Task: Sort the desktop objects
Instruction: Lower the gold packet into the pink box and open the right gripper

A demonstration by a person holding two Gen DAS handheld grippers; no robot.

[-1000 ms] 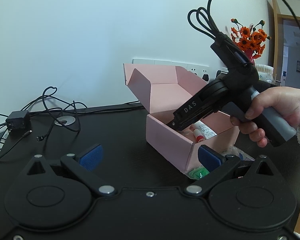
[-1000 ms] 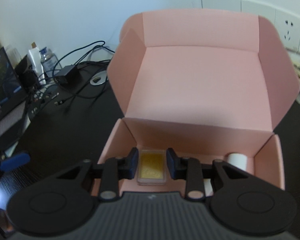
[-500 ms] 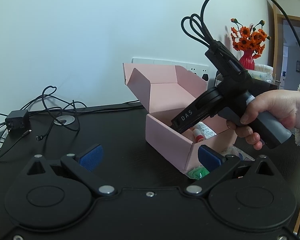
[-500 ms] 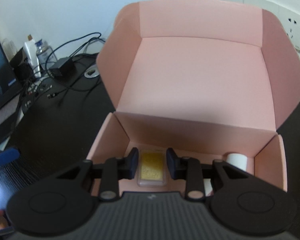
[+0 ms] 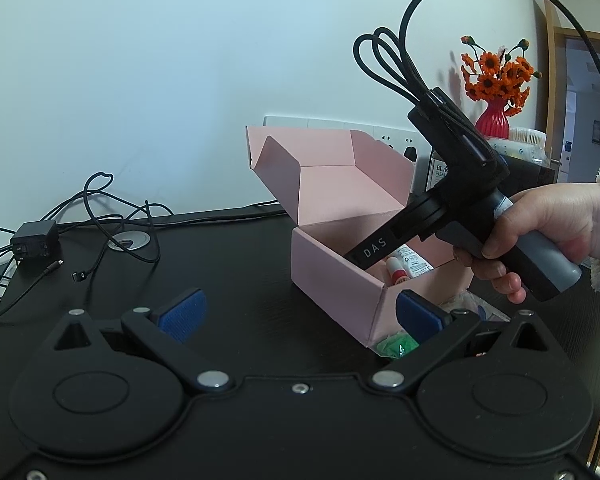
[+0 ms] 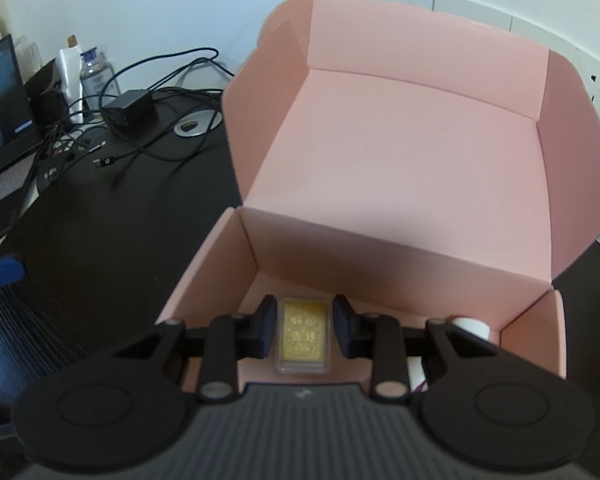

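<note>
The pink cardboard box (image 6: 400, 160) is sitting open on the black desk (image 5: 228, 264), its lid standing up behind it. Being thin folded card, it is probably light and liable to slide or dent if nudged, so anything going in is best lowered rather than dropped.

The right gripper (image 6: 303, 330) is reaching down into the box, its jaws standing narrow on either side of a gold card in a clear case (image 6: 303, 334); the pads are sitting just at its long edges, apparently clamping it. The case is looking rigid, flat and smooth, so it is likely light but slippery; the long edges, where the pads are now, seem the sensible place to grip, and the plastic may scratch or crack under a hard squeeze. Its gold face is bearing a pattern that is too small to read.

The left gripper (image 5: 300, 312) is hovering low over the desk in front of the box, jaws wide apart and holding nothing.

In the left wrist view, the right gripper's arm is showing the letters "DAS" (image 5: 374, 247). A small white tube with a red cap (image 5: 398, 270) is lying inside the box; its print is unreadable.
</note>
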